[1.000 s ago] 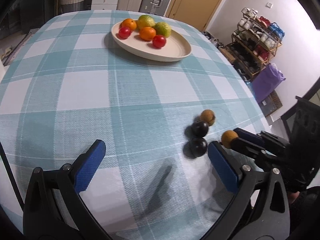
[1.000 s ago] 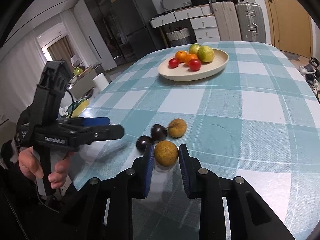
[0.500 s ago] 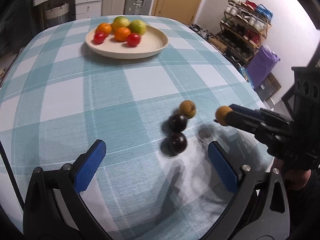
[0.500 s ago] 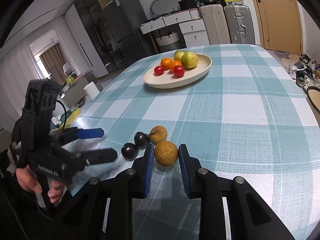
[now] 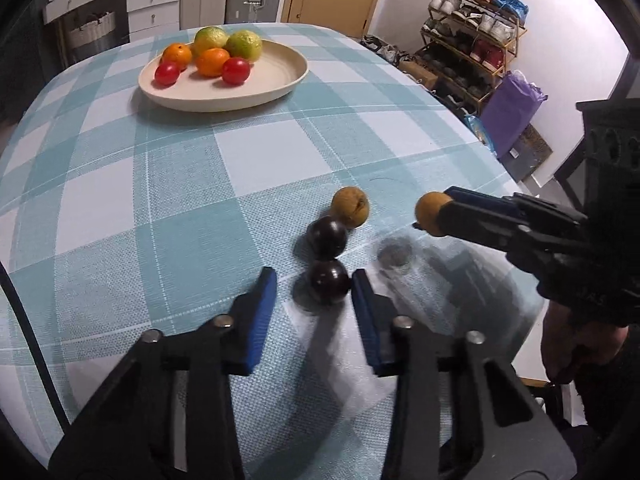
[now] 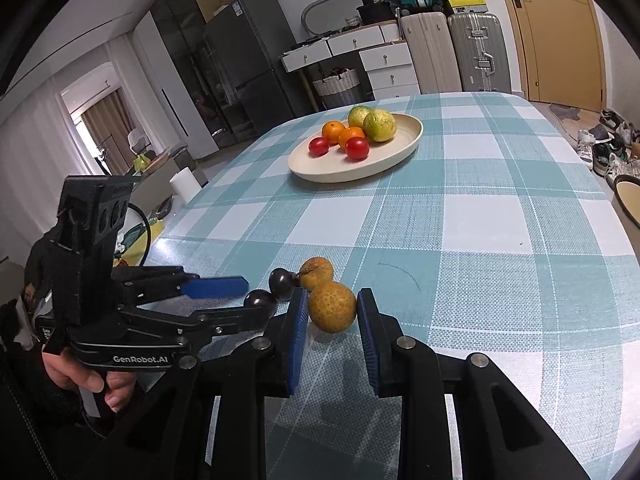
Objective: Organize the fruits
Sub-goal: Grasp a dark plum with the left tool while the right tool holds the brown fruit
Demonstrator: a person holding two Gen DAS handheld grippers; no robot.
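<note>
Left wrist view: the left tool (image 5: 314, 286) tilts steeply down over the checked bench (image 5: 180, 184), jaws closing around a dark plum (image 5: 329, 286); only the right pad touches it. The right tool (image 6: 332, 308), angled down from the right, is clamped on a brown-orange fruit (image 6: 332, 306) lifted clear of the cloth. Another plum (image 5: 327, 237) and brown fruit (image 5: 350, 212) lie just beyond. A hand (image 6: 86, 380) grips the left tool's handle.

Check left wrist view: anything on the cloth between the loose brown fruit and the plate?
Nothing. In the left wrist view, only bare checked tablecloth lies between the loose brown fruit and the plate.
</note>
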